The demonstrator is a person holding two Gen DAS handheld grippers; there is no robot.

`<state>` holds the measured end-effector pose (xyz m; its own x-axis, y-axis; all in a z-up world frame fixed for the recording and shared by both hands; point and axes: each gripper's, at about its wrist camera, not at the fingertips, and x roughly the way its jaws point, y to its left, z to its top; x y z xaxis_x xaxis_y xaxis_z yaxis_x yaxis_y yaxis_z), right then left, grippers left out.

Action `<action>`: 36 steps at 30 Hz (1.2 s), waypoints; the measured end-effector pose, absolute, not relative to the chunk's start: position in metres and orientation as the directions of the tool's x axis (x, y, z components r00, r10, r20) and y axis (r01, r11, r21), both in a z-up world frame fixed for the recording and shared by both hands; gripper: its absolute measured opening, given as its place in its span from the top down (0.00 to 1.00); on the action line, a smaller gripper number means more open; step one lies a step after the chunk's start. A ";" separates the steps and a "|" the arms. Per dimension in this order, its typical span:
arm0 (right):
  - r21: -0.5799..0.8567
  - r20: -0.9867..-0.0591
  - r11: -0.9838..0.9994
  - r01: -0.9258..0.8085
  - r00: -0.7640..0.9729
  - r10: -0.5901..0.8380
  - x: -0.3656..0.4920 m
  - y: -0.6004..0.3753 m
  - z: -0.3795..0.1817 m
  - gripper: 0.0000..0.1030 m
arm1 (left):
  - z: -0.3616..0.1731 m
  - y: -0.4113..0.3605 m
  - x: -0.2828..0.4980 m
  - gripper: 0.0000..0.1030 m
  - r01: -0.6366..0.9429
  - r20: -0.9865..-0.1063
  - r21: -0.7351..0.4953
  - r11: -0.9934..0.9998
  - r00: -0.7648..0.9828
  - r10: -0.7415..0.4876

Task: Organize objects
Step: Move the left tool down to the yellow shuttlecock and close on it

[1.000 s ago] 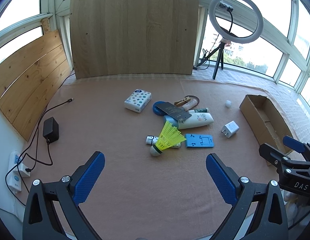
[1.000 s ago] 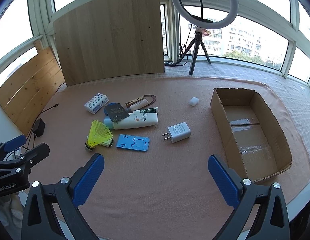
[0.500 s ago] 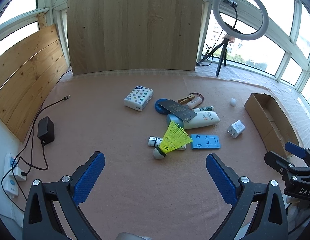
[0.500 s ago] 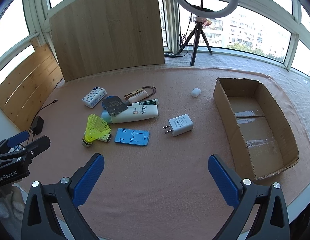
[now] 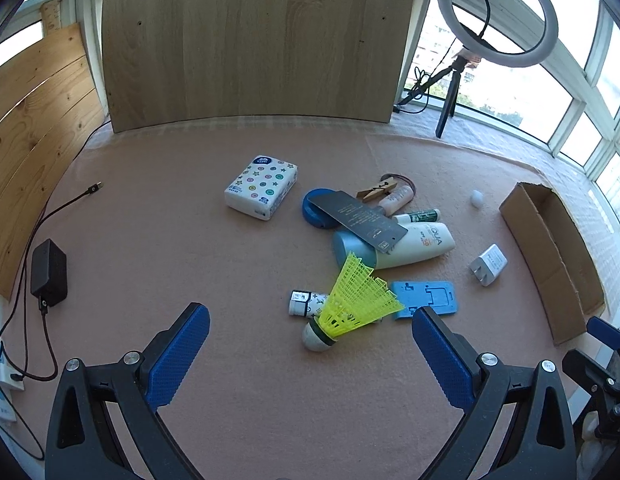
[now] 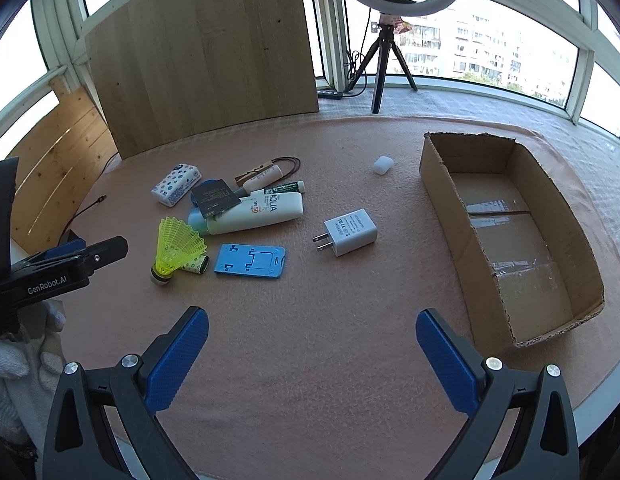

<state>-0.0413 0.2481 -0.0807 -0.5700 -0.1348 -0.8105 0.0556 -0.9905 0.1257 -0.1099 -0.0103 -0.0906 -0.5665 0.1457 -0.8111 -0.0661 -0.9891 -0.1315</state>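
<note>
A pile of small objects lies mid-table: a yellow shuttlecock, a blue phone stand, a white AQUA sunscreen bottle, a white charger plug, a tissue pack and a dark card. An open cardboard box stands to the right. My left gripper is open and empty just short of the shuttlecock. My right gripper is open and empty, nearer than the plug and the box.
A small white case lies beyond the plug. A black power adapter with its cable lies at the left edge. Wooden boards stand at the back and left, a ring light on a tripod at the back.
Both grippers have moved forward toward the objects, which now look larger. The left one has closed in on the shuttlecock. Both stay open and empty.
</note>
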 end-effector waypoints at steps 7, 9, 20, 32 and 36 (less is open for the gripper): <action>0.134 -0.818 -0.991 0.031 -0.561 -0.128 -0.037 0.260 -0.084 0.00 | -0.113 -0.008 -0.142 0.05 -0.079 -0.833 -0.198 -0.977 -0.512 0.210; 0.138 -0.820 -0.990 0.024 -0.558 -0.128 -0.037 0.263 -0.085 0.00 | -0.119 -0.008 -0.148 0.07 -0.071 -0.838 -0.210 -0.975 -0.501 0.217; 0.143 -0.828 -0.990 0.010 -0.546 -0.125 -0.036 0.271 -0.090 0.00 | -0.136 0.005 -0.149 0.27 -0.115 -0.842 -0.293 -0.949 -0.440 0.313; 0.167 -0.829 -0.985 0.034 -0.537 -0.159 -0.042 0.267 -0.096 0.04 | -0.139 0.037 -0.117 0.36 -0.216 -0.820 -0.416 -0.883 -0.331 0.467; 0.190 -0.831 -0.981 0.037 -0.526 -0.181 -0.044 0.267 -0.099 0.06 | -0.130 0.036 -0.109 0.36 -0.214 -0.813 -0.402 -0.890 -0.364 0.455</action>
